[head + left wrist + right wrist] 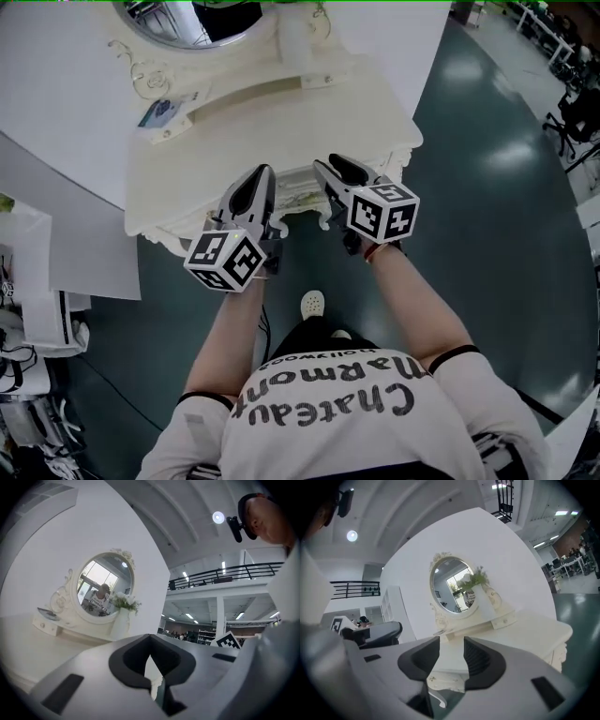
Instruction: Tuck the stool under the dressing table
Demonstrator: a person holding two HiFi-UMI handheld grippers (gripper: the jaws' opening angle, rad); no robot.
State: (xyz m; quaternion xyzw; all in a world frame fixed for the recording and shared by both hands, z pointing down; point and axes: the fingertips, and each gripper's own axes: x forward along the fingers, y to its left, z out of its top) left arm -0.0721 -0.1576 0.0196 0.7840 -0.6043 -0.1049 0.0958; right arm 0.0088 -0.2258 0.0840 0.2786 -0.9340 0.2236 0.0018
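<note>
Two grippers are side by side in front of us, both at the front edge of the dressing table (234, 141), pointing across its top toward the mirror (187, 23). The left gripper (255, 187) is near the middle of that edge. In its own view its dark pads (129, 660) meet and nothing is between them, so it is closed and empty. The right gripper (336, 171) is just beside it, more toward the front right corner of the table. Its two pads (480, 660) stand moderately apart and only the pale table top shows in the gap, so it is open and holds nothing. Each gripper carries its marker cube (225, 260) on the end near our wrists.

We cannot find the stool with certainty in any view. A small curved white piece (435, 699) shows low between the right jaws, under the table's front edge, but we cannot tell whether it belongs to the stool or to the table.

At the back edge of the table top the oval mirror stands on a low shelf with small drawers. A white vase (121, 620) with flowers (125, 602) stands beside the mirror. Behind the table is a white wall (56, 94). Below our arms one light shoe (312, 303) is on the dark green floor (487, 187), close to the table's front
</note>
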